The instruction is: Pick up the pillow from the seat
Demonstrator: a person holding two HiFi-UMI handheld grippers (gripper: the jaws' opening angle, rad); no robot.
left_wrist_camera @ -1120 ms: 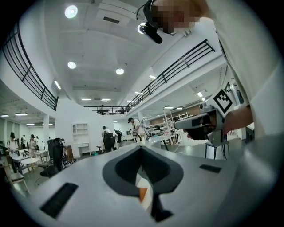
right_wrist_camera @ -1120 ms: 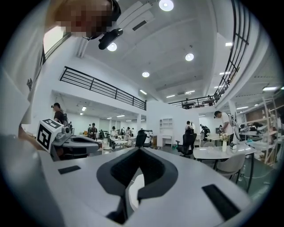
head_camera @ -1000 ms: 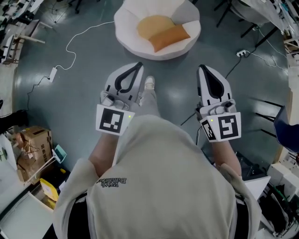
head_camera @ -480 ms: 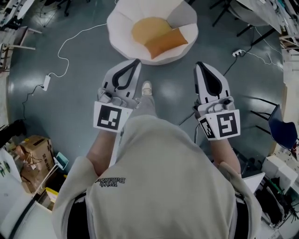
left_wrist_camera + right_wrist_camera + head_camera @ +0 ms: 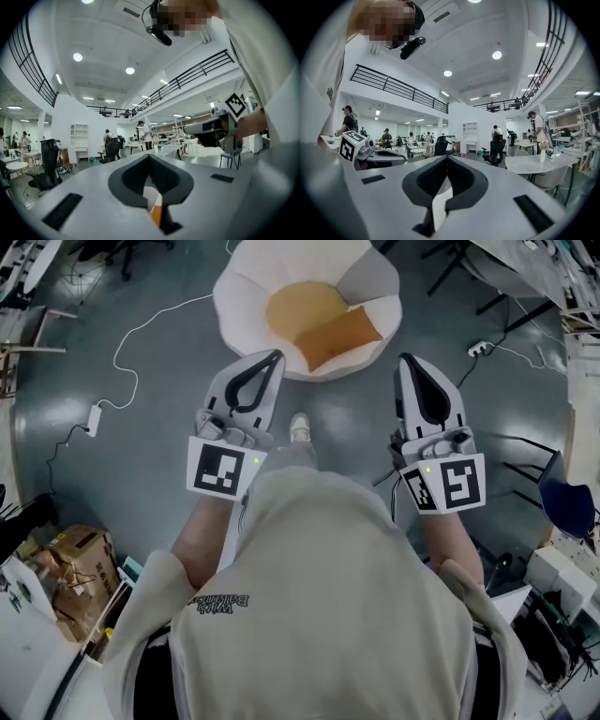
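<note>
Both my grippers, left (image 5: 276, 355) and right (image 5: 405, 360), are closed and empty. The pillow (image 5: 339, 336) lies on the seat (image 5: 239, 298) just ahead. Risk: jaws left closed would shove the pillow instead of grasping it.

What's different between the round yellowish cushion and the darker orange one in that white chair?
The round yellow-orange seat cushion is paler and circular; the darker orange rectangular pillow has corners. The cushion lies flat in the middle; the pillow lies skewed, partly over its edge. Both sit in the white petal-shaped chair.
</note>
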